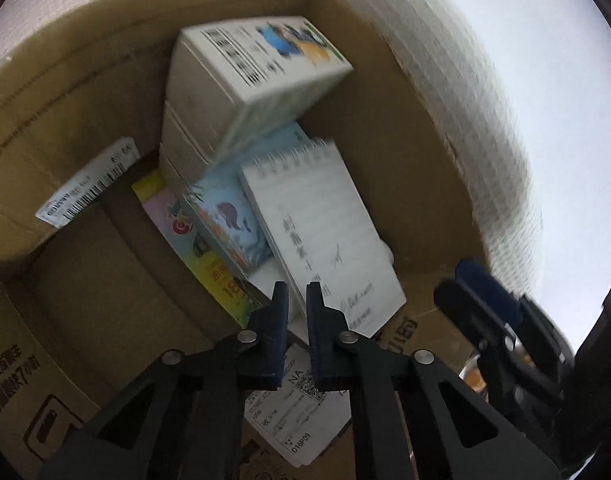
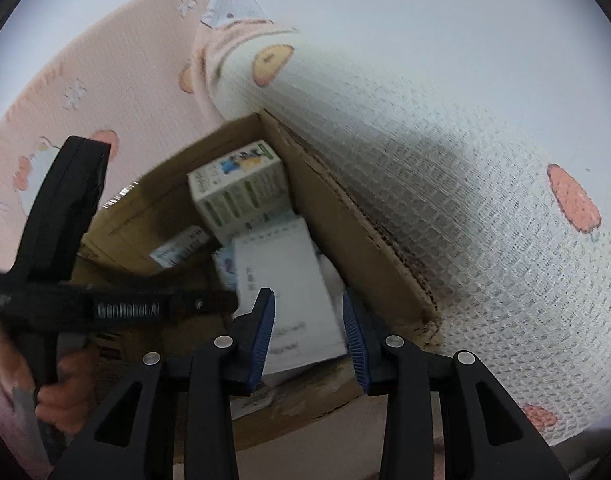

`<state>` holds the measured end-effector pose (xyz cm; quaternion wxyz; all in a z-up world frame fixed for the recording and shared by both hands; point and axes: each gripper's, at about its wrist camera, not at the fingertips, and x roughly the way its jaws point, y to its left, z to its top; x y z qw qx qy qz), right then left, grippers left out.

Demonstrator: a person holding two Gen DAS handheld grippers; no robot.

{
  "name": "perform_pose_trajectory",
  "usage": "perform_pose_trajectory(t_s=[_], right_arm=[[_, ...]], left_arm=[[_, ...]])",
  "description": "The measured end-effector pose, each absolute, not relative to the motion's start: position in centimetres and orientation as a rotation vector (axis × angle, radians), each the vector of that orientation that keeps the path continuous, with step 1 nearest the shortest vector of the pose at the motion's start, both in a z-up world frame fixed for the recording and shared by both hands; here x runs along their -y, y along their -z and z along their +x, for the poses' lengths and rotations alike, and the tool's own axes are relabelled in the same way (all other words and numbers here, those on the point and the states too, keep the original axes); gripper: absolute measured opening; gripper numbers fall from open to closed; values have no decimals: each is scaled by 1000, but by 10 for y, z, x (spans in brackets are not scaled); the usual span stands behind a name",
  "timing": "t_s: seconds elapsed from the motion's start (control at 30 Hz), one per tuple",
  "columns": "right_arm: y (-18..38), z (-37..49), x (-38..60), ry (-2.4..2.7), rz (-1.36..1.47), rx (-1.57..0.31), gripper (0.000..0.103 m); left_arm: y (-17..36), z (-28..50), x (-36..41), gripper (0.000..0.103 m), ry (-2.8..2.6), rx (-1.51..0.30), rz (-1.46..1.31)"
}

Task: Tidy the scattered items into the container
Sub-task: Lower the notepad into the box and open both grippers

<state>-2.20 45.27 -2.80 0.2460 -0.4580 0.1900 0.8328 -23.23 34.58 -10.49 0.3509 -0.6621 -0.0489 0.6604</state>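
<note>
An open cardboard box (image 1: 85,80) holds a white carton with a cartoon print (image 1: 257,64), a spiral notebook (image 1: 325,220) with handwriting, a blue whale picture book (image 1: 229,224) and a yellow-pink booklet (image 1: 177,224). My left gripper (image 1: 297,300) hovers over the notebook's near end, its jaws almost together with nothing between them. In the right wrist view, my right gripper (image 2: 307,294) stands open above the same notebook (image 2: 289,280) inside the box (image 2: 345,216). No object sits between its blue pads (image 2: 261,332). The carton (image 2: 237,196) leans at the far corner.
The box rests on a quilted mat (image 2: 465,200), white with pink patches. A barcode sticker (image 1: 89,188) is on the box's inner wall and a shipping label (image 1: 297,412) on its near flap. A person's hand (image 2: 61,392) grips the left tool's handle.
</note>
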Motion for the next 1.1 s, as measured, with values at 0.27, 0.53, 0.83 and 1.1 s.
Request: perform_pose_trajectory(t_s=[0.27,0.53,0.83,1.1], right_arm=[[43,-35,-458,-2234,-1380,-508,24],[42,-52,-455,-2236,-1460,-408,24],[40,-54,-447,-2236,-1477,-370,24],[24,-56,-429,-2253,-1445,-314,24]], left_arm=[[109,-226,-350,4,-1649,140,-1716],[108,-238,-332,4,-1691,221,-1720],[108,-252,-309,4,-1685,359,-1739],[73,-244,-263,16,-1845,431,-1665]])
